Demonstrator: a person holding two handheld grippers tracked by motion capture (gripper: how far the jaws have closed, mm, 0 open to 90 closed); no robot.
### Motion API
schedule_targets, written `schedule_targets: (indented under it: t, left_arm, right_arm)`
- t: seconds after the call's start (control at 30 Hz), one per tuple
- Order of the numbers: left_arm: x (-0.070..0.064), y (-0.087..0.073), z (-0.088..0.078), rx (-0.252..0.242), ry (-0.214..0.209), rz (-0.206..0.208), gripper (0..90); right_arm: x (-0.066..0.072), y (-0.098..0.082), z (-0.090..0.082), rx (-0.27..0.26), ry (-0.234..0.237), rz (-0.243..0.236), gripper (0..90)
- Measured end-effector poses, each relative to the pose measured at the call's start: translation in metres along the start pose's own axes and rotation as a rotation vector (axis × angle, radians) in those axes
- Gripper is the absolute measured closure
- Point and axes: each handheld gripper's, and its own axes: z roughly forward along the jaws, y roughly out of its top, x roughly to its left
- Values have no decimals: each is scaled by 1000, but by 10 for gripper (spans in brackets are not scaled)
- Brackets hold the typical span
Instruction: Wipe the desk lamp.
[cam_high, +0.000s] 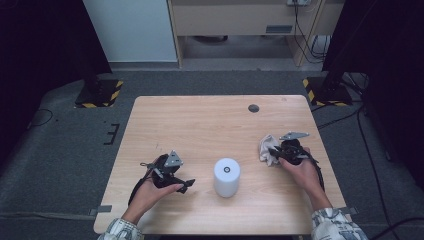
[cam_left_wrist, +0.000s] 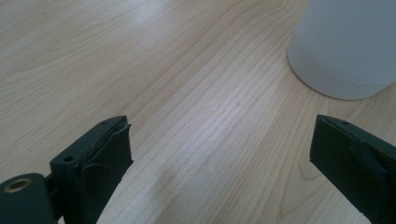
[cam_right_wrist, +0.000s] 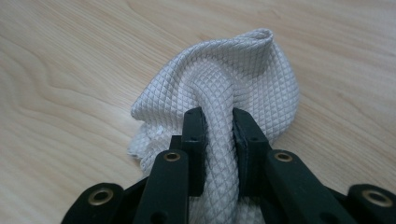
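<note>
Right gripper view shows your right claw (cam_right_wrist: 218, 140) pinching a bunched fold of the white cloth (cam_right_wrist: 224, 88); the rest of it billows just ahead of the jaws and rests on the table (cam_right_wrist: 70, 60). So the pickup looks done, though the cloth isn't lifted yet. Your left claw (cam_left_wrist: 219, 154) is spread wide over bare wood, with the white cylinder (cam_left_wrist: 348, 46) ahead and to its right, untouched. Any wiping or carrying is, by my reading, yet to come.

The left gripper (cam_high: 184, 185) lies low in the left hand (cam_high: 150, 192), its jaws wide apart. The right gripper (cam_high: 272, 152), held in the right hand (cam_high: 305, 172), seems angled downward, jaws clamped close together.
</note>
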Motion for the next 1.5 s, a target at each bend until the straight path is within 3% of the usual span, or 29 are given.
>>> schedule_targets:
  t: [0.13,0.3,0.37,0.47,0.77,0.97,1.17,1.33,1.4,1.43,1.5]
  left_arm:
    - [-7,1,2,1,-20,40,48]
    - [-12,4,1,-20,-42,57,40]
    - [-14,5,3,-24,-44,63,36]
    - [-19,5,5,-13,-39,104,42]
    - [-43,7,7,-57,-78,141,45]
    - [-53,17,13,-84,-115,142,57]
    - [-63,26,23,-116,-137,148,56]
    - [-66,29,32,-108,-133,134,65]
    - [-68,32,33,-123,-109,131,89]
    - [-68,33,33,-139,-123,115,90]
    - [-71,36,34,-154,-136,122,86]
  right_arm:
    - [14,6,-16,-25,44,-23,773]
    - [41,21,-39,-65,130,-72,772]
    - [45,25,-43,-73,141,-86,773]
    - [57,36,-56,-95,189,-102,772]
    - [93,62,-74,-90,255,-193,772]
    - [106,72,-84,-115,267,-206,772]
    - [127,81,-87,-134,345,-226,771]
    - [138,77,-75,-98,349,-251,770]
    - [140,74,-68,-82,359,-243,770]
    - [140,74,-66,-77,362,-242,769]
    - [140,73,-64,-76,377,-225,768]
